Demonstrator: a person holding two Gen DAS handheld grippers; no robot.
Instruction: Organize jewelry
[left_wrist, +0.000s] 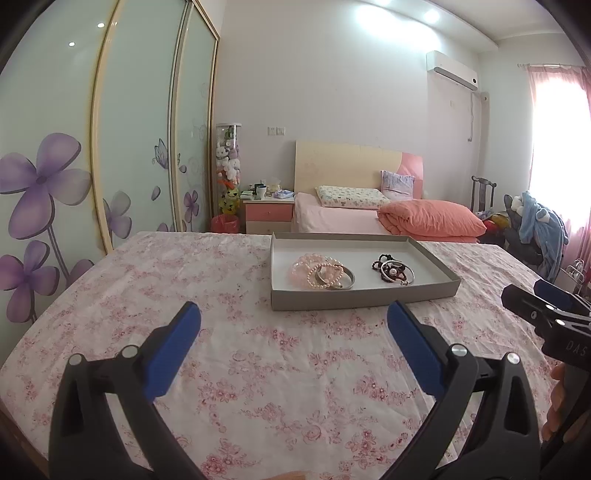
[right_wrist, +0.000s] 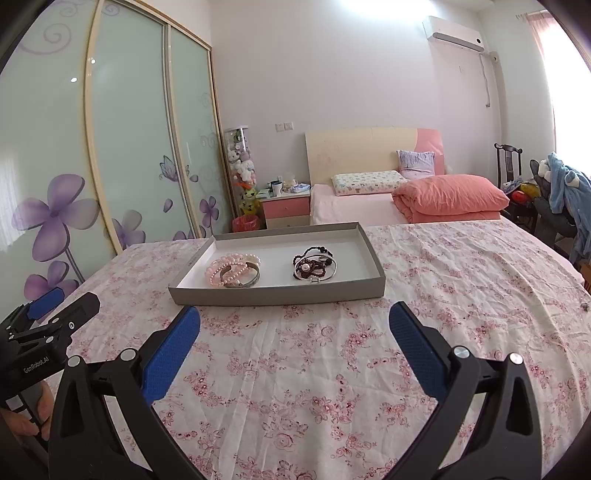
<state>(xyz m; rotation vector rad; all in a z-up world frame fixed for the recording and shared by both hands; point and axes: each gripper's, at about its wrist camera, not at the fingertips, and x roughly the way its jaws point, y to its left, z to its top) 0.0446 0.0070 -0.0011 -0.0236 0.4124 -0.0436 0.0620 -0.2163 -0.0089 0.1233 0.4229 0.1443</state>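
Note:
A shallow grey box lid (left_wrist: 362, 297) (right_wrist: 277, 293) stands on the floral tablecloth ahead of both grippers. Inside on the left lies a pile of pink and pearl bracelets with a silver bangle (left_wrist: 322, 275) (right_wrist: 233, 272). Inside on the right lies a pile of dark beaded bracelets with a silver bangle (left_wrist: 393, 272) (right_wrist: 314, 266). My left gripper (left_wrist: 294, 315) is open and empty, short of the box. My right gripper (right_wrist: 294, 319) is open and empty, also short of the box. The right gripper shows at the right edge of the left wrist view (left_wrist: 532, 306); the left gripper shows at the left edge of the right wrist view (right_wrist: 55, 314).
The table is covered by a pink floral cloth (left_wrist: 258, 369) (right_wrist: 443, 295). Behind it are a bed with an orange quilt (left_wrist: 432, 219) (right_wrist: 450, 199), a pink nightstand (left_wrist: 267, 214), sliding wardrobe doors (left_wrist: 129, 129) on the left and a chair with clothes (right_wrist: 565, 199) on the right.

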